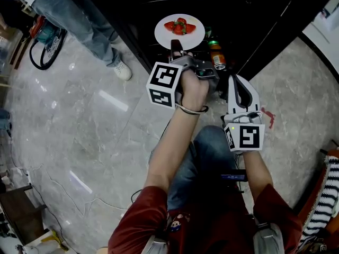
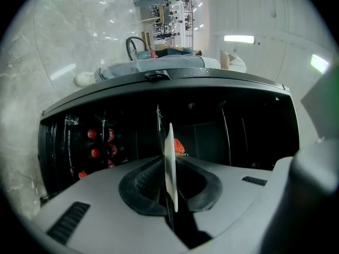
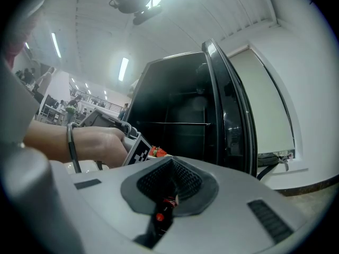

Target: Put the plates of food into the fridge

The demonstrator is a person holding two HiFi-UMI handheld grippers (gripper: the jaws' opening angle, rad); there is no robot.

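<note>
My left gripper (image 1: 177, 50) clamps the white plate (image 1: 163, 36) of strawberries (image 1: 179, 26) by its rim before the fridge (image 1: 254, 15); right gripper (image 3: 168, 192) closed, empty

My head cam looks steeply down, fridge (image 1: 238, 15) at 12 o'clock; both claw views face level into it, close up.

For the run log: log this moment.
left tongs gripping round white plate of strawberries | before open black fridge | right tongs shut
</note>
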